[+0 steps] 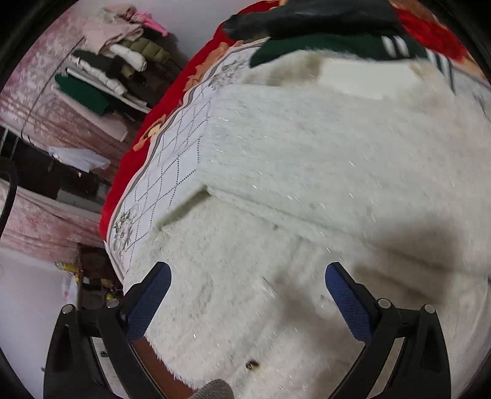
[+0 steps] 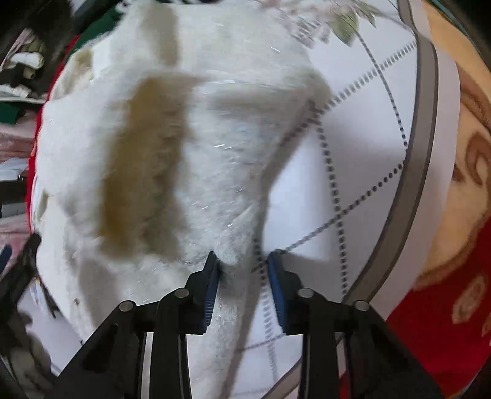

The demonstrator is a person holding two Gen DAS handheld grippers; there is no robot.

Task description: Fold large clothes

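Observation:
A large white fluffy garment (image 1: 307, 172) with tan patches lies on a white quilted sheet (image 1: 172, 159) on the bed. One knit part is folded across it. My left gripper (image 1: 248, 270) is open, its blue pads spread just above the fluffy fabric, holding nothing. In the right wrist view the same garment (image 2: 190, 147) fills the middle, with a tan patch down its left half. My right gripper (image 2: 244, 261) hovers at the garment's lower edge with its jaws partly apart; a tuft of fabric lies between the pads, not clamped.
A dark green garment with white stripes (image 1: 331, 46) and a black garment (image 1: 307, 18) lie at the bed's far end. A red floral blanket (image 2: 445, 322) lies under the sheet. Stacked folded clothes (image 1: 116, 67) sit on a pink-covered surface to the left.

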